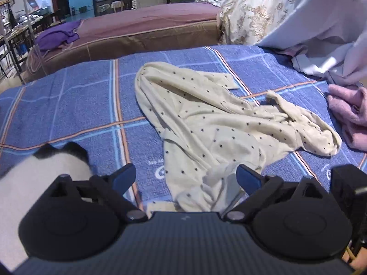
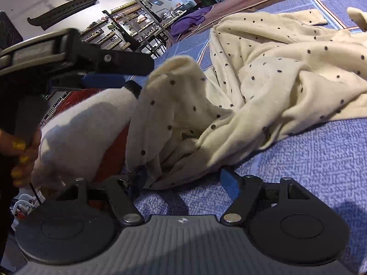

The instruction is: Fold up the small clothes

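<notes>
A cream garment with dark dots point(image 1: 206, 123) lies crumpled on the blue plaid bedspread point(image 1: 80, 105). My left gripper point(image 1: 185, 178) is open, its blue pads either side of the garment's near end, which lies between them. In the right wrist view the same garment point(image 2: 263, 80) fills the middle and right. My right gripper point(image 2: 185, 181) is open, with a bunched fold of the garment between its pads; the left pad is partly hidden by cloth. My left gripper point(image 2: 101, 73) shows at upper left there, above the garment's raised edge.
A white and black plush object point(image 1: 39, 178) sits at the near left of the bedspread, also in the right wrist view point(image 2: 80, 133). A pink cloth point(image 1: 348, 114) and pale lilac clothes point(image 1: 325, 34) lie at the right. A brown bed point(image 1: 142, 29) stands behind.
</notes>
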The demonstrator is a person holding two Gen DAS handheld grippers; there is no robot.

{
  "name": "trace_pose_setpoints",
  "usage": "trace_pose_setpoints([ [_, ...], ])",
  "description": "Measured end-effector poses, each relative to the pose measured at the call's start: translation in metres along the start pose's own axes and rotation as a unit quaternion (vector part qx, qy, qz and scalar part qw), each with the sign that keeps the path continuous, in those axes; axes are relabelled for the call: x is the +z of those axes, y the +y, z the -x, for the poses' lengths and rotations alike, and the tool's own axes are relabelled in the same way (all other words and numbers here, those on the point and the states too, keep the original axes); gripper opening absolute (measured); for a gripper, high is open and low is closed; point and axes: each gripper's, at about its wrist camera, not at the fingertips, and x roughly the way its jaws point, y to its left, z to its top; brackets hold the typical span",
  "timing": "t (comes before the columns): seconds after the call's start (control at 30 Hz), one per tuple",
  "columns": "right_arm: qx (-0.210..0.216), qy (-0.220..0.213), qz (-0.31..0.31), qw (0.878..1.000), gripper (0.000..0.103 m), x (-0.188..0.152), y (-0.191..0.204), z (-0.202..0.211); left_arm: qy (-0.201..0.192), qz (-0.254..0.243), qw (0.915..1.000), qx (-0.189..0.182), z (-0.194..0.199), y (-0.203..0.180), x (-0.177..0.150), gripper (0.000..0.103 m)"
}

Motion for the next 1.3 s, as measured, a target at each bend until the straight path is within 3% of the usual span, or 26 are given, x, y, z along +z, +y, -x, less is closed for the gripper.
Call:
trace_pose_setpoints([
  [0.07,0.004,-0.005,-0.019,1.0,0.103,0.004,-0.005,-0.008,0.015,-0.006,0.9998,-0.015,-0.009,-0.01,-0.007,0.096],
  [0.1,0.0,-0.005,-0.026,1.0,0.094,0.006,-0.006,-0.011,0.024,-0.016,0.9994,-0.018,-0.014,-0.017,-0.01,0.095],
  [0.17,0.003,0.0,-0.043,0.999,0.016,0.008,-0.01,-0.015,0.035,-0.032,0.9987,-0.018,-0.021,-0.028,-0.016,0.093],
  [0.23,0.009,-0.011,-0.054,0.998,0.012,0.008,-0.011,-0.008,0.039,-0.031,0.9983,-0.031,-0.025,-0.033,-0.02,0.081],
  [0.3,0.004,-0.014,-0.006,1.0,0.01,0.012,0.002,0.011,0.034,-0.005,0.9981,-0.051,-0.026,-0.028,-0.019,0.063],
  [0.4,-0.004,0.002,0.048,0.999,0.009,0.029,0.016,0.051,0.027,0.013,0.9952,-0.093,-0.018,-0.025,-0.012,0.056],
  [0.43,-0.012,0.012,0.068,0.998,0.008,0.035,0.021,0.069,0.02,0.014,0.9947,-0.1,-0.011,-0.027,-0.009,0.044],
  [0.57,-0.081,0.032,0.168,0.982,0.005,0.061,0.043,0.158,0.009,-0.019,0.9964,-0.082,0.011,-0.035,-0.012,0.039],
  [0.63,-0.12,0.048,0.174,0.976,0.002,0.074,0.043,0.2,0.03,-0.022,0.9965,-0.075,0.014,-0.032,-0.024,0.039],
  [0.7,-0.103,0.097,0.169,0.976,0.002,0.073,0.037,0.224,0.056,-0.017,0.9964,-0.062,0.011,-0.026,-0.041,0.042],
  [0.73,-0.099,0.091,0.169,0.976,0.014,0.067,0.033,0.231,0.073,-0.017,0.9955,-0.058,0.007,-0.024,-0.049,0.047],
  [0.77,-0.099,0.077,0.15,0.981,0.053,0.059,0.024,0.235,0.084,-0.012,0.9948,-0.056,0.004,-0.022,-0.056,0.052],
  [0.83,-0.126,0.071,0.098,0.985,0.102,0.041,0.008,0.228,0.087,0.015,0.9937,-0.069,0.004,-0.016,-0.067,0.077],
  [0.93,-0.185,0.036,0.072,0.979,0.094,0.017,-0.008,0.221,0.061,0.046,0.993,-0.09,0.004,-0.016,-0.067,0.101],
  [1.0,-0.207,0.005,0.037,0.978,0.094,0.005,-0.026,0.226,0.038,0.043,0.9922,-0.111,-0.001,-0.021,-0.062,0.102],
  [1.13,-0.197,-0.008,-0.035,0.98,0.093,-0.007,-0.054,0.227,0.026,-0.002,0.99,-0.139,-0.026,-0.043,-0.05,0.102],
  [1.3,-0.196,-0.009,-0.072,0.978,0.094,-0.018,-0.061,0.228,0.062,-0.05,0.988,-0.132,-0.068,-0.06,-0.052,0.1],
])
